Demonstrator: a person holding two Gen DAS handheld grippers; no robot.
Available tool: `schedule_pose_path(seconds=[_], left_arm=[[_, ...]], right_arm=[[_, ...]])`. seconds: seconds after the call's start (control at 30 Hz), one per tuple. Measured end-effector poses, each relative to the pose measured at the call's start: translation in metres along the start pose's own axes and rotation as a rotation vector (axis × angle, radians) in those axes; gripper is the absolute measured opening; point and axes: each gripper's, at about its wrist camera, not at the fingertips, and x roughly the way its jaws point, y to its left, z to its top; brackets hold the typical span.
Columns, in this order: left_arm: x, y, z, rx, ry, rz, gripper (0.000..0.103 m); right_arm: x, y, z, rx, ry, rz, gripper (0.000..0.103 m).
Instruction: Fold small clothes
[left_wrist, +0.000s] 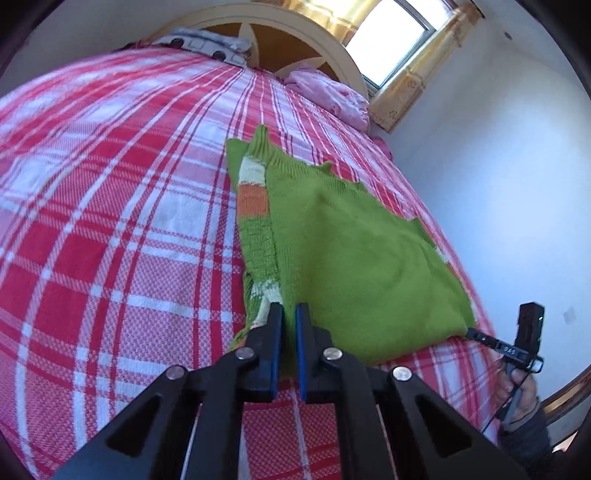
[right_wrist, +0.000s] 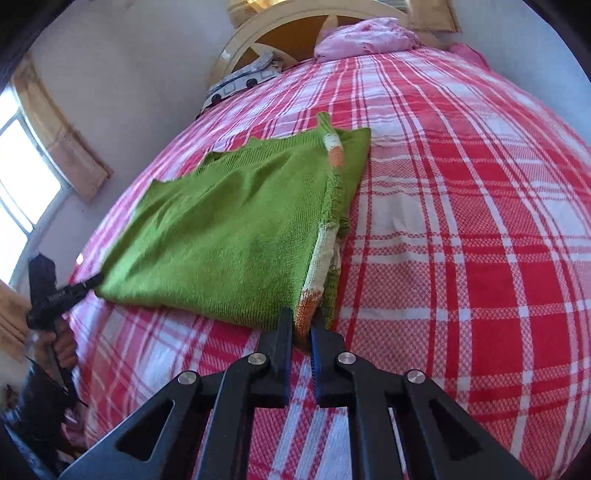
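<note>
A green knitted sweater (left_wrist: 354, 251) with orange and cream patches lies partly folded on the red and white plaid bed; it also shows in the right wrist view (right_wrist: 229, 236). My left gripper (left_wrist: 289, 314) is shut on the sweater's near edge at one corner. My right gripper (right_wrist: 302, 321) is shut on the sweater's near edge at the other corner, by the orange and cream strip. In the left wrist view the right gripper (left_wrist: 476, 335) pinches the far corner; in the right wrist view the left gripper (right_wrist: 90, 283) does the same.
The plaid bedspread (left_wrist: 110, 221) covers the whole bed. A pink bundle of cloth (left_wrist: 328, 92) and a grey patterned pillow (left_wrist: 207, 44) lie by the round headboard (left_wrist: 295, 40). A window (left_wrist: 391, 37) and a white wall stand beside the bed.
</note>
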Motion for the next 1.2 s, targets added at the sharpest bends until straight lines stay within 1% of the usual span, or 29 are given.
schedule_pose_path(seconds=[0.07, 0.1, 0.17, 0.2, 0.23, 0.27, 0.3, 0.33, 0.37, 0.47, 0.53, 0.57, 0.6, 0.63, 0.7, 0.73, 0.77, 0.83, 0.93, 0.97, 1.0, 1.07, 1.17, 1.2], left_arm=[[0.0, -0.002, 0.0, 0.029, 0.002, 0.016, 0.009], [-0.001, -0.005, 0.001, 0.048, -0.001, 0.037, 0.013], [-0.009, -0.01, 0.002, 0.077, -0.029, 0.075, 0.015], [-0.014, -0.014, 0.004, 0.096, -0.048, 0.093, 0.022], [-0.019, -0.016, 0.006, 0.111, -0.066, 0.117, 0.041], [-0.025, -0.02, 0.007, 0.126, -0.093, 0.153, 0.054], [-0.03, -0.024, 0.009, 0.134, -0.126, 0.172, 0.075], [-0.034, -0.027, 0.01, 0.143, -0.156, 0.175, 0.079], [-0.034, -0.032, 0.012, 0.161, -0.171, 0.189, 0.079], [-0.018, -0.048, 0.016, 0.219, -0.174, 0.271, 0.08], [-0.004, -0.051, 0.017, 0.245, -0.166, 0.308, 0.081], [0.007, -0.051, 0.017, 0.261, -0.15, 0.35, 0.081], [0.018, -0.049, 0.017, 0.269, -0.123, 0.411, 0.08], [0.028, -0.044, 0.017, 0.267, -0.088, 0.442, 0.08], [0.034, -0.031, 0.014, 0.246, -0.043, 0.456, 0.08], [0.035, -0.026, 0.012, 0.229, -0.033, 0.443, 0.081], [0.033, -0.02, 0.012, 0.206, -0.032, 0.413, 0.081], [0.03, -0.014, 0.013, 0.178, -0.033, 0.39, 0.083], [0.032, -0.01, 0.014, 0.156, -0.03, 0.375, 0.085], [0.033, -0.01, 0.014, 0.151, -0.025, 0.378, 0.086], [0.033, -0.011, 0.014, 0.15, -0.027, 0.381, 0.086], [0.031, -0.017, 0.013, 0.156, -0.047, 0.394, 0.086], [0.024, -0.027, 0.017, 0.166, -0.086, 0.422, 0.086], [0.02, -0.032, 0.021, 0.17, -0.107, 0.416, 0.088]], right_arm=[[-0.001, 0.001, 0.0, -0.025, -0.001, -0.017, 0.008], [-0.003, 0.002, 0.001, -0.025, -0.002, -0.029, 0.01], [-0.014, 0.004, 0.008, -0.025, -0.033, -0.072, 0.021], [-0.019, 0.007, 0.011, -0.033, -0.054, -0.097, 0.04], [-0.025, 0.01, 0.014, -0.048, -0.083, -0.127, 0.061], [-0.034, 0.018, 0.019, -0.072, -0.13, -0.154, 0.065], [-0.037, 0.024, 0.024, -0.087, -0.155, -0.155, 0.065], [-0.038, 0.032, 0.03, -0.101, -0.171, -0.147, 0.065], [-0.034, 0.045, 0.039, -0.123, -0.176, -0.13, 0.065], [-0.017, 0.08, 0.056, -0.202, -0.181, -0.09, 0.065], [0.008, 0.099, 0.064, -0.239, -0.134, -0.056, 0.065], [0.02, 0.1, 0.065, -0.226, -0.111, -0.058, 0.065], [0.031, 0.098, 0.066, -0.209, -0.084, -0.064, 0.065], [0.041, 0.096, 0.064, -0.195, -0.049, -0.082, 0.065], [0.059, 0.084, 0.051, -0.185, 0.024, -0.15, 0.065], [0.063, 0.079, 0.043, -0.189, 0.05, -0.175, 0.065], [0.06, 0.076, 0.032, -0.209, 0.043, -0.18, 0.065], [0.051, 0.073, 0.022, -0.222, 0.046, -0.196, 0.065], [0.041, 0.077, 0.025, -0.231, 0.084, -0.222, 0.065], [0.038, 0.083, 0.029, -0.235, 0.069, -0.232, 0.065], [0.033, 0.091, 0.033, -0.243, 0.034, -0.22, 0.065], [0.03, 0.108, 0.046, -0.265, -0.019, -0.169, 0.065], [0.047, 0.13, 0.066, -0.284, -0.059, -0.143, 0.065], [0.054, 0.132, 0.069, -0.275, -0.059, -0.12, 0.065]])
